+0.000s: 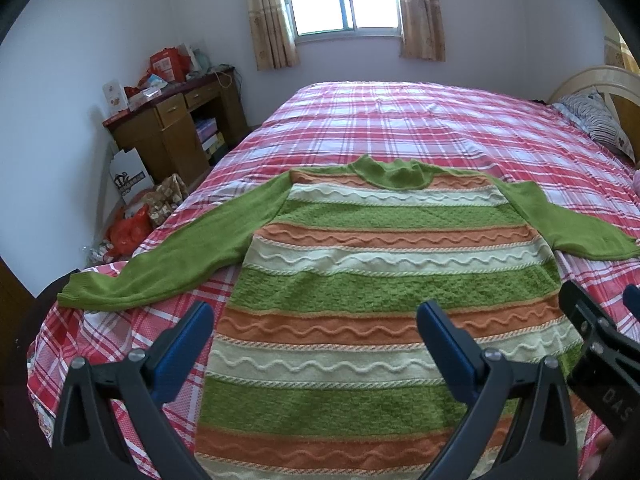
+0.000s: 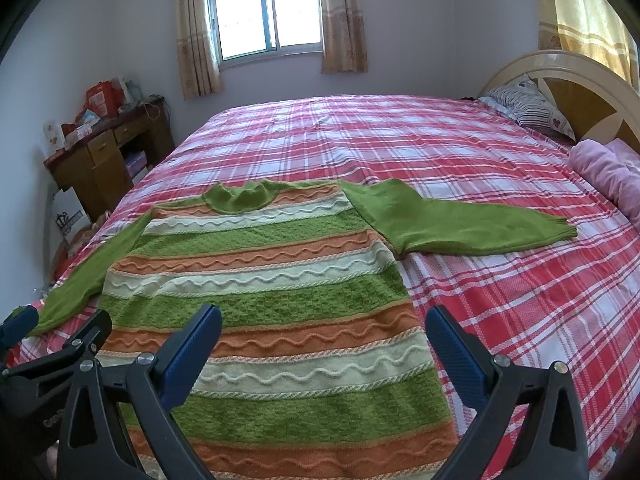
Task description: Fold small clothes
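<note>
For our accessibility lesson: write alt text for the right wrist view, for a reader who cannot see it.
A striped green, orange and cream sweater lies flat on a red plaid bed, sleeves spread sideways. The open right gripper hovers above its lower part, touching nothing. A window and wooden desk stand behind.

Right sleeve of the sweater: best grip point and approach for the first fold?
Take the right sleeve at its ribbed cuff with the right gripper, coming from the right. The sleeve lies flat, stretched outward on the bedspread, so the cuff is its free end, likely easiest to carry across the body.
</note>
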A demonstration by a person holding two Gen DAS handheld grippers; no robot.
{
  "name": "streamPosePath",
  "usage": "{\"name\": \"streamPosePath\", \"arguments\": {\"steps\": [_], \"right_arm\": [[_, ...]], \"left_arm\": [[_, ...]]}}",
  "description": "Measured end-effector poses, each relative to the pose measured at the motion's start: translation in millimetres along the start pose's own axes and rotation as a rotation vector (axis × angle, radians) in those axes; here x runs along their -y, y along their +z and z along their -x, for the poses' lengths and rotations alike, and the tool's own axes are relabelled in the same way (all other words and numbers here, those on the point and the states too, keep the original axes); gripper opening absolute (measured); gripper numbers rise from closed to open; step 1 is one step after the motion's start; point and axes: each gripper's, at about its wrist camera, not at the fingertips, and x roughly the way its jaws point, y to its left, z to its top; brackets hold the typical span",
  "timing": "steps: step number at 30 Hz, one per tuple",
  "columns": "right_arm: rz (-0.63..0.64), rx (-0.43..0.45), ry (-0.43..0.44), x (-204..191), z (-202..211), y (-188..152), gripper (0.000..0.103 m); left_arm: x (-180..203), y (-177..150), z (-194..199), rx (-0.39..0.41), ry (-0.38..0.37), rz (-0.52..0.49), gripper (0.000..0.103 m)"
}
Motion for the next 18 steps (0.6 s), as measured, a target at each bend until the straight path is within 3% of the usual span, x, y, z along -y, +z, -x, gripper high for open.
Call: {"name": "streamPosePath", "arguments": {"steps": [18], "right_arm": [[0.006, 0.0, 0.0, -3.3, 1.1, -0.7, 0.102]], "left_arm": [[1.2, 0.7, 0.0, -0.005, 0.0, 0.003, 0.103]]}}
